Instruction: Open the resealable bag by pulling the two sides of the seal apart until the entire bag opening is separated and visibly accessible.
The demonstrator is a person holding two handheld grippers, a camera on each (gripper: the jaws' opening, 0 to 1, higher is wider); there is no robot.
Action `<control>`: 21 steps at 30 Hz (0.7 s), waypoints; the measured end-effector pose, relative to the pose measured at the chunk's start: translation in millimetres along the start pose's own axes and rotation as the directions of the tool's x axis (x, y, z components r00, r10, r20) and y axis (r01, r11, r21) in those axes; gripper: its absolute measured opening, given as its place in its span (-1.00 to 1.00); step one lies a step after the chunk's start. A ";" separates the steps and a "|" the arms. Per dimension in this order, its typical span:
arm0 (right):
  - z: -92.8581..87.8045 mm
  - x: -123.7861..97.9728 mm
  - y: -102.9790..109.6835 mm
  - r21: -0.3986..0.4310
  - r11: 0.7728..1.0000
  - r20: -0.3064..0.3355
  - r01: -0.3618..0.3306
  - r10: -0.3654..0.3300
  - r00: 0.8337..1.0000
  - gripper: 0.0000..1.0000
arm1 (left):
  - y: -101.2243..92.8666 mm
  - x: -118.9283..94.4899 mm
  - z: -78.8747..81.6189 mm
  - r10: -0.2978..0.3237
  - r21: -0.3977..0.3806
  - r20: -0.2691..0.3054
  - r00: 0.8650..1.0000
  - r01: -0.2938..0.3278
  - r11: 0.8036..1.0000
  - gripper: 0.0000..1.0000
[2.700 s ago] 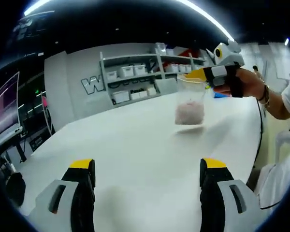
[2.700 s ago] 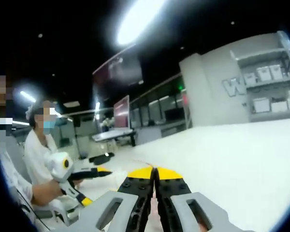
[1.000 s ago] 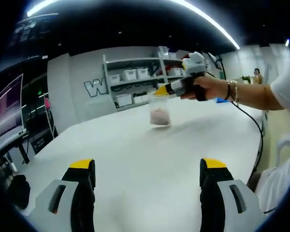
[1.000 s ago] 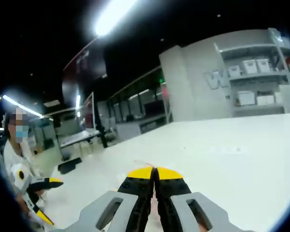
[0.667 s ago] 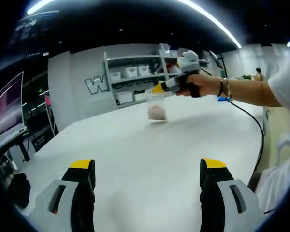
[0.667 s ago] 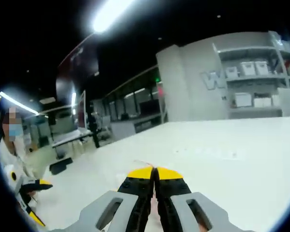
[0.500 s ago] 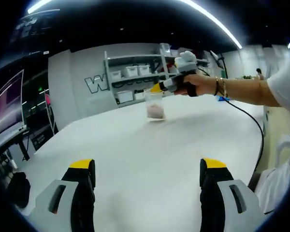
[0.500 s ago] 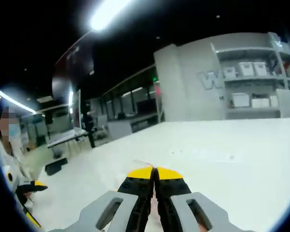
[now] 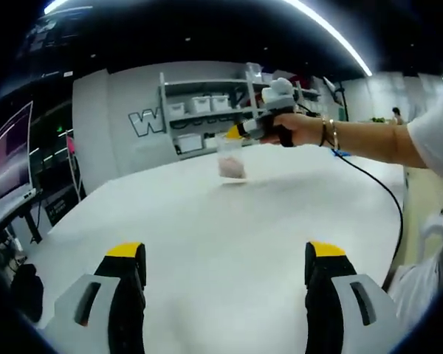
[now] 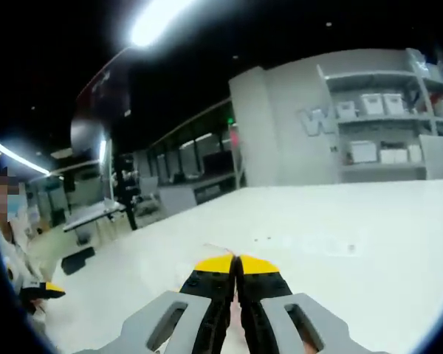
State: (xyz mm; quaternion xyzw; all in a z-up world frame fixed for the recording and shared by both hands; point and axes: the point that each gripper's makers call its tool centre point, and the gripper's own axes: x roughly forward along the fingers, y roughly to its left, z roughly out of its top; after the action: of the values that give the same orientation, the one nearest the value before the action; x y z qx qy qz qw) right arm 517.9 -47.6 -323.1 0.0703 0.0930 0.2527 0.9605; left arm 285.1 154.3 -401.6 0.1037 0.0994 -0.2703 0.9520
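Left gripper: low over white table, jaws wide apart, nothing between them.
Right gripper: seen in left gripper view far across table, held in person's hand; yellow-tipped jaws pressed together on top edge of resealable bag.
Resealable bag: clear, pinkish contents in lower part, hanging upright just above far table surface; seal looks unopened.
Right gripper view: own jaws closed tight, thin bag edge between tips.
Background: wall shelving with white boxes.

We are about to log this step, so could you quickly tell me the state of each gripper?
Left gripper: open, holding nothing.
Right gripper: shut on the top edge of the bag, holding it above the table.
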 end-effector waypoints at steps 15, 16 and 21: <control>3.7 11.4 -10.8 0.011 1.000 -0.015 0.009 -0.009 1.000 -1.00 | -7.7 12.8 4.2 -0.028 -0.056 -0.039 0.999 0.026 0.998 0.76; 6.1 12.5 -11.9 0.008 1.000 -0.013 0.010 -0.010 1.000 -1.00 | -7.6 12.9 4.4 -0.027 -0.060 -0.038 0.999 0.025 0.998 0.76; 12.7 18.3 -15.2 -0.007 1.000 -0.014 0.015 -0.015 1.000 -1.00 | -5.7 16.2 1.4 -0.025 -0.082 -0.046 0.999 0.021 0.996 0.76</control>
State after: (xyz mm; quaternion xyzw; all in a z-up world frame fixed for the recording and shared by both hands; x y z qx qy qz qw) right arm 543.5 -52.8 -316.1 0.0648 0.0992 0.2464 0.9619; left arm 295.8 141.2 -405.0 0.0701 0.1339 -0.2746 0.9496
